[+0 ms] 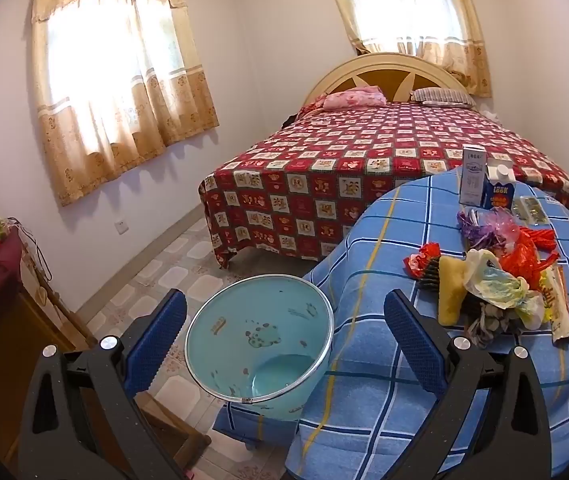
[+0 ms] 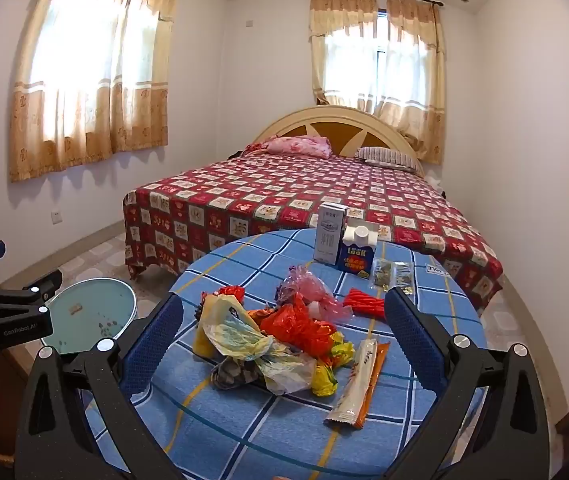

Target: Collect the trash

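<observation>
The left wrist view looks down past the round table's blue checked cloth [image 1: 384,280] onto a pale blue plastic bin [image 1: 260,344] close below. The right wrist view faces the heap of crumpled plastic wrappers [image 2: 280,340] on that cloth from near. The 2 views share table, bin [image 2: 92,316] and the red patterned bed [image 2: 284,200].

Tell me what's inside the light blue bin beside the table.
The light blue bin holds no trash; only dark smudges on its inner wall show. Its near inner wall is hidden behind the rim.
</observation>
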Demonstrator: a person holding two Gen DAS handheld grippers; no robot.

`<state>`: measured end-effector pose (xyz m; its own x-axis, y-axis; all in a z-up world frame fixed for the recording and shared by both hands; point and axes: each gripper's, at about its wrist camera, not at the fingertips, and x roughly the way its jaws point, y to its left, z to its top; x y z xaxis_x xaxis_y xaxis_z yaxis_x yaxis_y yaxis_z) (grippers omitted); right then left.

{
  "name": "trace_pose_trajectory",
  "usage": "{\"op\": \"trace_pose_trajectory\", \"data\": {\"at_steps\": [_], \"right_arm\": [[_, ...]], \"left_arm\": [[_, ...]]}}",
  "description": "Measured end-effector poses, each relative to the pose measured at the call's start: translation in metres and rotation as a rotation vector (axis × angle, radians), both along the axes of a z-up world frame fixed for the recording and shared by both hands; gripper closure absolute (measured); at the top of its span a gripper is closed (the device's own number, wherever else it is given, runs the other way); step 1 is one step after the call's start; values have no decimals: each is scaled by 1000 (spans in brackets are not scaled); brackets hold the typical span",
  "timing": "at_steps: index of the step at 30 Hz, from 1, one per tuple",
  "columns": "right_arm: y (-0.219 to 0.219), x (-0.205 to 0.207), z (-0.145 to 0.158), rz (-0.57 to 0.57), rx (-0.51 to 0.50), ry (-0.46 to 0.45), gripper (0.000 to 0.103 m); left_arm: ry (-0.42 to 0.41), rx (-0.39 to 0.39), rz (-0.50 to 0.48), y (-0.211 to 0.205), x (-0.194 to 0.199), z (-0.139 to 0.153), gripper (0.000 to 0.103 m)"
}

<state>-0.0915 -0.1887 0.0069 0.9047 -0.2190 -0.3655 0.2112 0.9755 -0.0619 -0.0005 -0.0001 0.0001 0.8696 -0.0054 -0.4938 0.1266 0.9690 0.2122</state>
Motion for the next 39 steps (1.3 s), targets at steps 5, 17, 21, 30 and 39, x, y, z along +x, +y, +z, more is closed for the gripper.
{"op": "trace_pose_trajectory", "data": {"at_steps": [5,17,21,30,39], "right_arm": [[0,0,1,1,-3,-2,5],[2,-1,1,4,4,-5,5],[-1,0,1,2,8,-5,5],[3,1,2,4,10,-1,5],[3,1,0,9,15,-1,5]], "left_arm": [[1,-3,1,0,0,0,6],[-10,1,12,5,1,8,6],[-21,2,18,8,-1,9,6],[-24,4,21,7,-2,7,6],[-25,6,29,11,-1,7,6]]}}
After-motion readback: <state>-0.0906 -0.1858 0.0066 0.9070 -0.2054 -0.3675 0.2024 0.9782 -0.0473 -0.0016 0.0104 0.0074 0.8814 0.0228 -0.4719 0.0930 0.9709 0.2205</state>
